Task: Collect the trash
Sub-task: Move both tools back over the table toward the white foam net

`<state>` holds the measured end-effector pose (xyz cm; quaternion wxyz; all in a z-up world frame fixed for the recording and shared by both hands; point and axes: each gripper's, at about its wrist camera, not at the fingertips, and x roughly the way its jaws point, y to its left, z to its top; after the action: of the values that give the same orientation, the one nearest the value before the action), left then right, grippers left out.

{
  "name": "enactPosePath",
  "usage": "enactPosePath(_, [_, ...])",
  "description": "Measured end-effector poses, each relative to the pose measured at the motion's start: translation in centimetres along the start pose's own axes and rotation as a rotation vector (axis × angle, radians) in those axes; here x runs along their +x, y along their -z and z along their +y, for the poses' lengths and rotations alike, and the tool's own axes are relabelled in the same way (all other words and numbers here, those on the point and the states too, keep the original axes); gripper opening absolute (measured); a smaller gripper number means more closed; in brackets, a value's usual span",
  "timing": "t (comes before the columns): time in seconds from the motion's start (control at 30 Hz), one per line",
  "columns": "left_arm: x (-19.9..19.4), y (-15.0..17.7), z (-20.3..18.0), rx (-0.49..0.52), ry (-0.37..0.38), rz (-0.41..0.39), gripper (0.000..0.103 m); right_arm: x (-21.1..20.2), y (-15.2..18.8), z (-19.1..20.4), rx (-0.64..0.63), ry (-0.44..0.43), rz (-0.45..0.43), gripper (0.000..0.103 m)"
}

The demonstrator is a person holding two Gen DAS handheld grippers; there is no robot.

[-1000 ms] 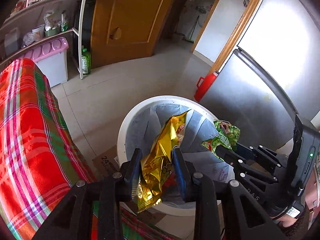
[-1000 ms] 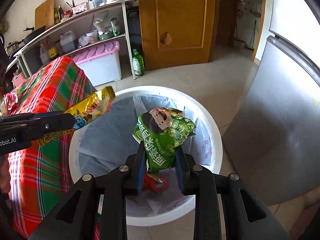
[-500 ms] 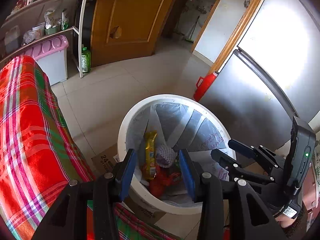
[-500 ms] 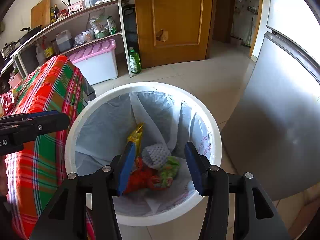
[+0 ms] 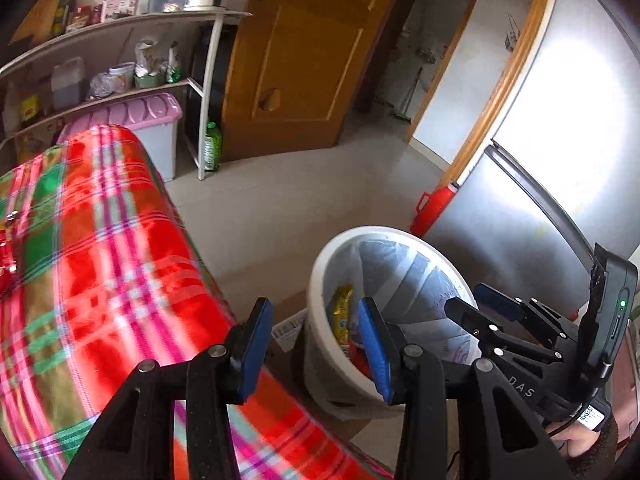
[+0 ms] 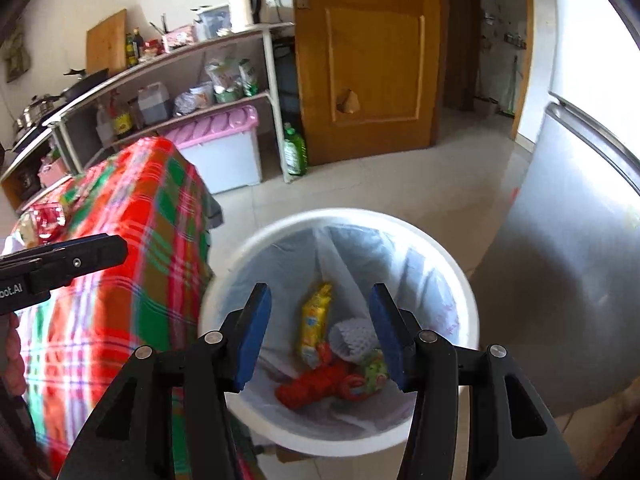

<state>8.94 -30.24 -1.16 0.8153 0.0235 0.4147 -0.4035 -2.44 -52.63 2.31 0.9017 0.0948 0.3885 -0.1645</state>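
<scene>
Hovering: left gripper (image 5: 316, 344) and right gripper (image 6: 320, 332), both spread wide and empty
Bin (image 6: 468, 292): below the right gripper — yellow wrapper (image 6: 314, 322), green wrapper (image 6: 374, 372) inside
Remaining trash: red packets (image 6: 48, 218) on plaid table (image 6: 132, 220), far left
Nearer hand: left — judged better placed

- A home kitchen is shown: a steel fridge (image 6: 568, 280) is seen.
- Pans and bottles are kept on open shelves (image 6: 168, 80).
- A kettle (image 6: 244, 0) is spotted beside a wooden door (image 6: 372, 56).
</scene>
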Motion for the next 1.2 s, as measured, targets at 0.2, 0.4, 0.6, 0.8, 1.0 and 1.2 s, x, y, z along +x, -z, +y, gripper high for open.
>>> enactPosePath(0.2, [-3.5,0.3,3.2,-0.047,-0.038,-0.059,0.045,-0.5,-1.0,3.9,-0.056,-0.065,-0.028,0.052])
enactPosePath(0.4, [-6.5,1.1,6.8,-0.103,-0.076,-0.102,0.047,-0.5,-1.9,8.2,-0.114,-0.134,-0.040,0.052])
enactPosePath(0.6, [-9.7,2.4,10.8,-0.151,-0.150,-0.144,0.054,-0.1,-3.0,13.1,-0.176,-0.226,-0.048,0.052])
enactPosePath(0.8, [-13.1,3.4,15.5,-0.200,-0.261,-0.186,0.055,1.0,-3.6,18.0,-0.234,-0.311,-0.038,0.052])
enactPosePath(1.0, [-15.8,4.4,20.3,-0.272,-0.365,-0.210,0.067,3.1,-4.8,22.5,-0.260,-0.382,0.004,0.052])
enactPosePath(1.2, [-17.5,5.4,24.4,-0.334,-0.412,-0.216,0.068,4.9,-5.7,26.7,-0.316,-0.437,0.035,0.052])
